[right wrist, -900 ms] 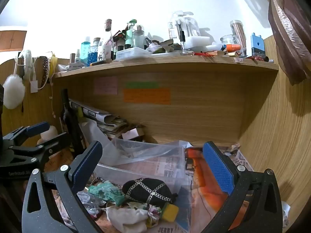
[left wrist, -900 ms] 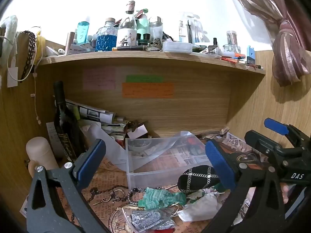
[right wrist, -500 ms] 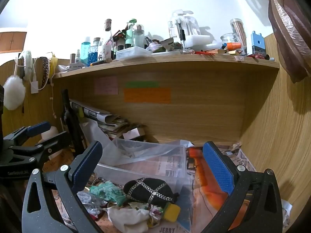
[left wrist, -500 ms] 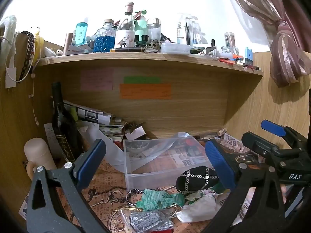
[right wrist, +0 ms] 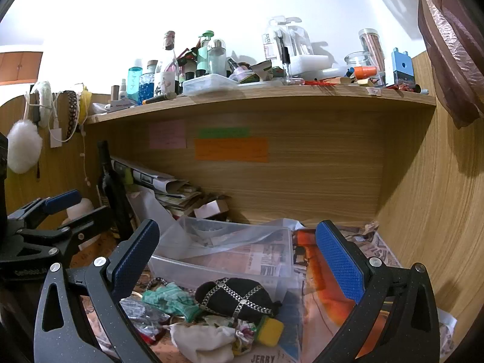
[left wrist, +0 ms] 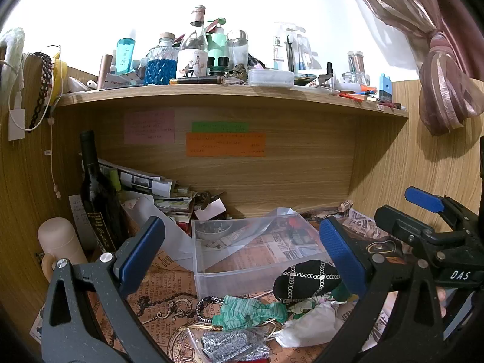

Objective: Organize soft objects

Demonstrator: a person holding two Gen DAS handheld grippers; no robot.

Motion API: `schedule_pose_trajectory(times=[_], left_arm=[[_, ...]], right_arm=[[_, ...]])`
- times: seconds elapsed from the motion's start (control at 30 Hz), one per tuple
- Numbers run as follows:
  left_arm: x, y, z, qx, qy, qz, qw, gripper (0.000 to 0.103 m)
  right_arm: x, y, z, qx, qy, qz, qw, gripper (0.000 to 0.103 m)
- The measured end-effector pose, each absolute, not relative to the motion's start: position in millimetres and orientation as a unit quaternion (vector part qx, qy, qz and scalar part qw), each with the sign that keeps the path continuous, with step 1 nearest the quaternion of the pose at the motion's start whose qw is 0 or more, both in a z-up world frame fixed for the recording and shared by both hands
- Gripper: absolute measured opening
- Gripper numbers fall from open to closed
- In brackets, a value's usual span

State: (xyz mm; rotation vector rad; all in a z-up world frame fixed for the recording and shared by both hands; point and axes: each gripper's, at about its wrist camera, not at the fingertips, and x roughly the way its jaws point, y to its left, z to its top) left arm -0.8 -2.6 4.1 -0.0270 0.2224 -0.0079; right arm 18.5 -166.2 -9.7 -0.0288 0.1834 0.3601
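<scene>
Left claw (left wrist: 242, 254) and right claw (right wrist: 239, 251) are both spread wide with nothing in them, hovering over the pile so I can pick a first target. The soft stuff sits heaped on the table right in front of the clear plastic bin (left wrist: 248, 275), presumably where it's all headed. Nearest that bin is a squishy black pouch (right wrist: 234, 299) with a silver chain grid, then a crumpled green cloth (left wrist: 248, 313) to its left and a limp white rag (right wrist: 205, 343) closer to me.
</scene>
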Motion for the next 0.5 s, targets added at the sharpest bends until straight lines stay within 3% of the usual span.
schedule_pose_trajectory(times=[0.5], left_arm=[[0.1,-6.0,3.5,-0.014,0.112,-0.007,0.994,0.103]], right_arm=[[18.0,-164.7,-8.5,-0.01,0.092,0.182,0.979,0.103]])
